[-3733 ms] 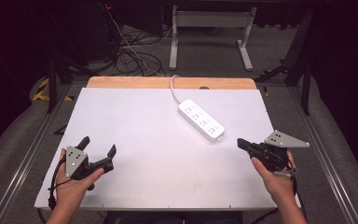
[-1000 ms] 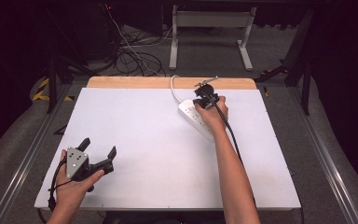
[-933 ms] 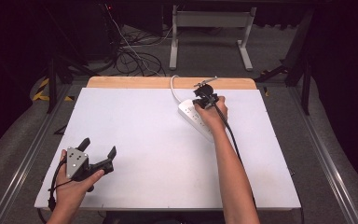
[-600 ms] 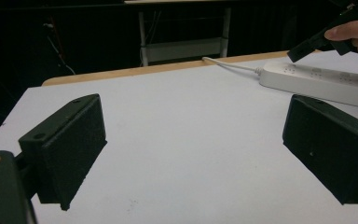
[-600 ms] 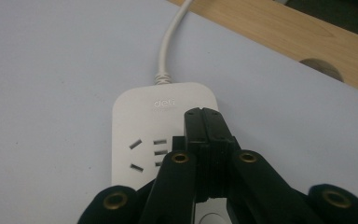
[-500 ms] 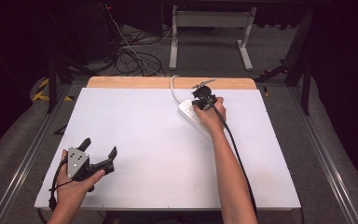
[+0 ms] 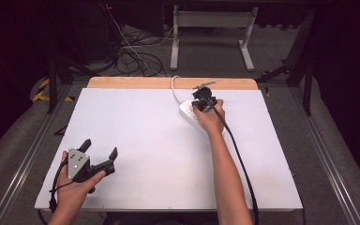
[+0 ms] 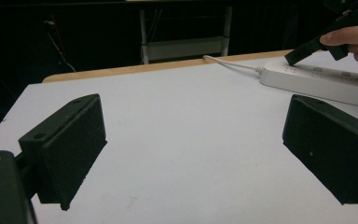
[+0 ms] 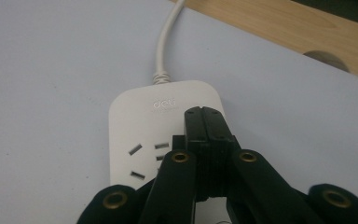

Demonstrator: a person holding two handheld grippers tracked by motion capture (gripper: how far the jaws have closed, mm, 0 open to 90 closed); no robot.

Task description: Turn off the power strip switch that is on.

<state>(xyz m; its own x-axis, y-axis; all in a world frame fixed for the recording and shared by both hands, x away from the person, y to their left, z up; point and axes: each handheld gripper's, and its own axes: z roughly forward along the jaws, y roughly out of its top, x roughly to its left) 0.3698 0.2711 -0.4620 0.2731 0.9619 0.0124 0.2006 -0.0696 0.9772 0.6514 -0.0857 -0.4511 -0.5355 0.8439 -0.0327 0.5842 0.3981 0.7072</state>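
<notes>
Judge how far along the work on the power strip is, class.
Done: the right claw has reached the power strip, jaws shut, tips on its cable end. In hand: it seems to press there. Left: any result is unclear; the left claw rests open at the table's near corner.

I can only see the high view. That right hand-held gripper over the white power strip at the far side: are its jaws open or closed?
Observer: Closed. In the right gripper view, the right hand-held gripper has both jaws pressed together into one point.
Operator: Which part of the strip is it over?
Observer: The end of the power strip where the white cable enters, just beside the printed "deli" logo.
Operator: Is anything plugged in there?
Observer: No. The socket slots beside the jaws are empty.
</notes>
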